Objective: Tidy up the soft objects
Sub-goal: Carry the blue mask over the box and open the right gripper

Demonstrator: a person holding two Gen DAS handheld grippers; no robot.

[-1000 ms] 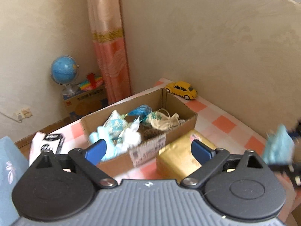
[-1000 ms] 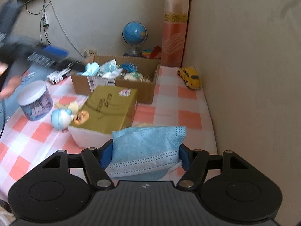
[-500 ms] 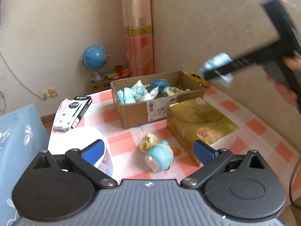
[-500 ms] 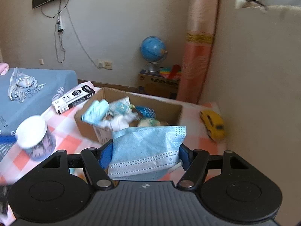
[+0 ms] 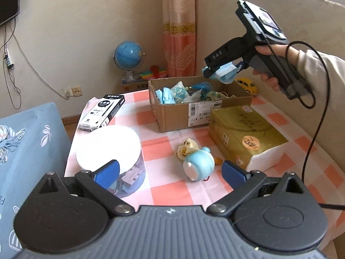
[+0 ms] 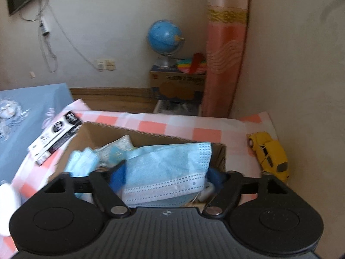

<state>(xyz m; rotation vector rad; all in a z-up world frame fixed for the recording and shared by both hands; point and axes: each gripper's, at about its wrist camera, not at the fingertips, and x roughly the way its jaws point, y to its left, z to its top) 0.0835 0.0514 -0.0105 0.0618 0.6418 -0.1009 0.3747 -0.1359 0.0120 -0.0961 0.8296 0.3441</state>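
Checked table (image 5: 168,192) — cardboard box (image 5: 172,116), jar (image 5: 110,151), toy (image 5: 199,165).

A blue globe (image 5: 129,54) stands at upper centre of the frame on a printed carton (image 6: 177,84). A yellow toy car (image 6: 270,154) sits at right on the checked tablecloth (image 5: 168,114). A black-and-white box (image 5: 102,111) lies left of centre. A white-lidded jar (image 5: 110,152) stands at lower left. A gold box (image 5: 243,132) lies at right.
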